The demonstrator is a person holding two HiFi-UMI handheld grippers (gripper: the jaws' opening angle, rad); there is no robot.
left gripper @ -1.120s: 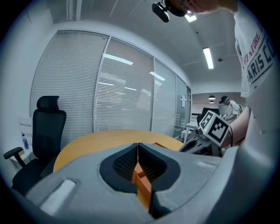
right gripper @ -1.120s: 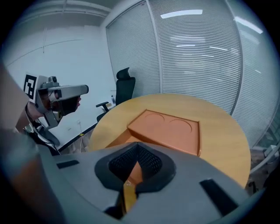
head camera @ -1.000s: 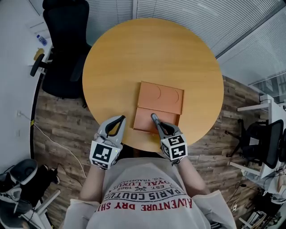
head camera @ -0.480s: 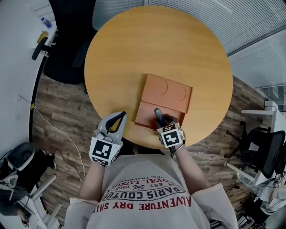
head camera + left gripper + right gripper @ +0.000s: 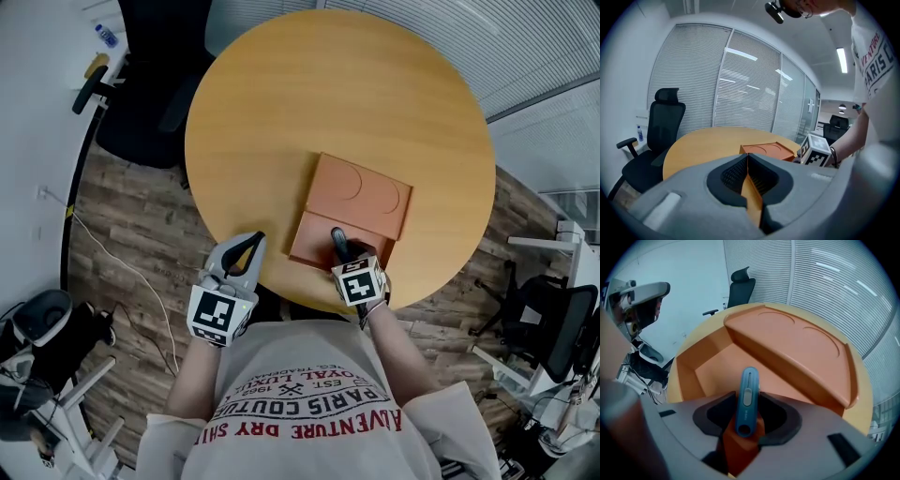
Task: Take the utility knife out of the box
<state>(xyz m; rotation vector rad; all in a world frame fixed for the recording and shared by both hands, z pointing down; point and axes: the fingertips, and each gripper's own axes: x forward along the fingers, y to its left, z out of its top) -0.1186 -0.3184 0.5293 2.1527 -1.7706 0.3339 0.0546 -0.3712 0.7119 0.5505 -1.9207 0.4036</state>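
- A round, tan wooden table [image 5: 356, 103] is seen from above. A black office chair [image 5: 141, 112] stands at its far left side.
- A flat, orange plastic box [image 5: 366, 197] lies on the table near the person's edge. Its far part is covered by a lid with two round recesses. Its near compartment [image 5: 717, 366] is uncovered.
- The left gripper [image 5: 253, 241] is held at the table's near edge, to the left of the box and apart from it. Its jaws are pressed together with nothing between them.
- The right gripper [image 5: 338, 236] is pointed steeply down into the uncovered compartment. Its jaws stand wide and are closing.
- The blue, slim utility knife [image 5: 746, 399] is in that compartment, between the right gripper's jaws. A grey slider is seen on its face.
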